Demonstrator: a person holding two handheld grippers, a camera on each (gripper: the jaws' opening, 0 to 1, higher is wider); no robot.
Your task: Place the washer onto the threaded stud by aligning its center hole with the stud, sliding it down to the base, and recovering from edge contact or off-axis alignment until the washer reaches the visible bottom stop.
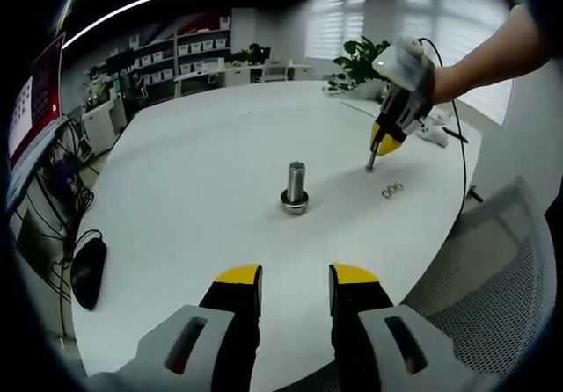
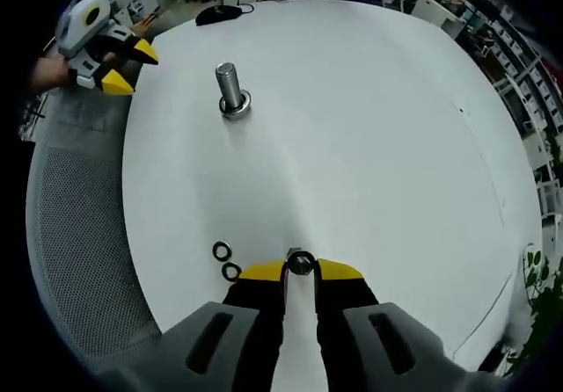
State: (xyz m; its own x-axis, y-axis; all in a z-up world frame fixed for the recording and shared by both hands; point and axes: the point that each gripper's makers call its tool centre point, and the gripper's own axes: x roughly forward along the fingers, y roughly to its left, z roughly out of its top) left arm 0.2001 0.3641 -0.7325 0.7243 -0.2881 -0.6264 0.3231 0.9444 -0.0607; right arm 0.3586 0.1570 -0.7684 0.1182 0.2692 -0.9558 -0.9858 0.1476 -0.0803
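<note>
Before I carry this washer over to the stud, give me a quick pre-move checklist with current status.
1. Washer held: ok. The right gripper is shut on a washer at its tips, low over the table.
2. Stud upright: ok.
3. Stud base free: not ok, a ring already sits around it.
4. Left gripper out of the path: ok, open and back at the table edge.
5. Spare washers: ok, two lie beside the right gripper.
6. Washer level in the grip: cannot tell.
</note>
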